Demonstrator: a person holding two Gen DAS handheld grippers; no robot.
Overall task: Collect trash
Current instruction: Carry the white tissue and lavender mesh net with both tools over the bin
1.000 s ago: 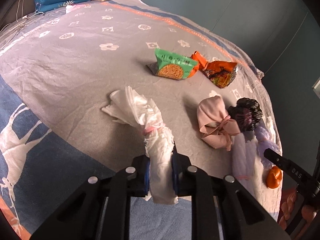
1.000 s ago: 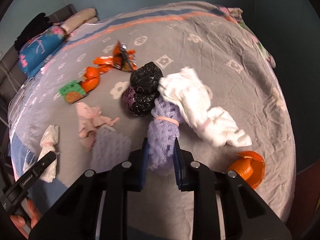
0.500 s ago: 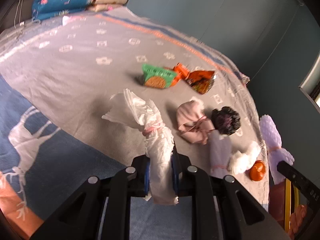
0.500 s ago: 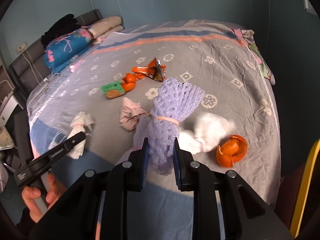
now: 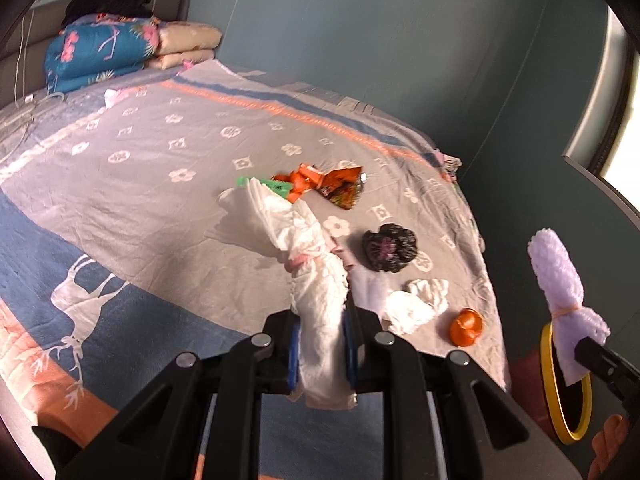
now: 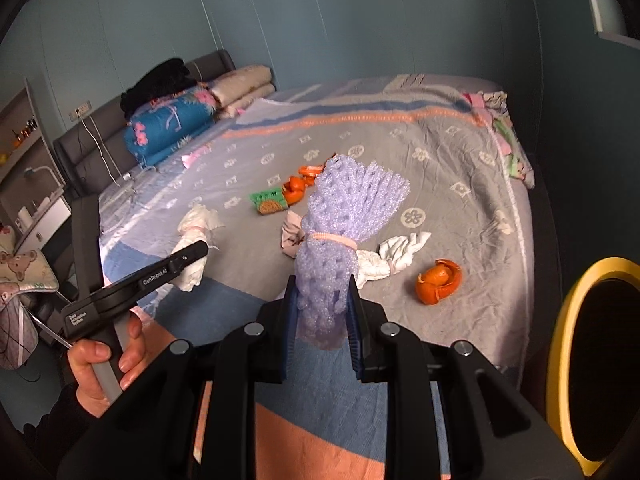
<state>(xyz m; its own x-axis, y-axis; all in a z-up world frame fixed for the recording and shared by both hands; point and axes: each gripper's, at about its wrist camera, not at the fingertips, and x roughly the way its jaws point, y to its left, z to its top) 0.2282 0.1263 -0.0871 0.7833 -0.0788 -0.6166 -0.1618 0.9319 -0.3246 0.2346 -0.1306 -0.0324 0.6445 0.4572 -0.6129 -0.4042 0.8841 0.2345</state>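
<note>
Two bundles are carried clear of the bed: white tissue wad (image 5: 320, 320) pinched in the left gripper (image 5: 322, 354), purple foam net (image 6: 340, 248) pinched in the right gripper (image 6: 322, 332), presumably for the yellow-rimmed bin (image 6: 560, 344) at near right.

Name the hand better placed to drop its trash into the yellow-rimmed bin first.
Right, probably. The right gripper, shut on the purple foam net, has the yellow-rimmed bin close beside it. The left gripper, clamping the white tissue bundle, sits farther away, over the bed.

Bedroom backdrop, blue-grey walls.
Folded blue floral quilt (image 6: 170, 126) beside beige blankets (image 6: 244, 88) against grey headboard (image 6: 88, 148); patterned bedspread (image 5: 160, 168) below.
</note>
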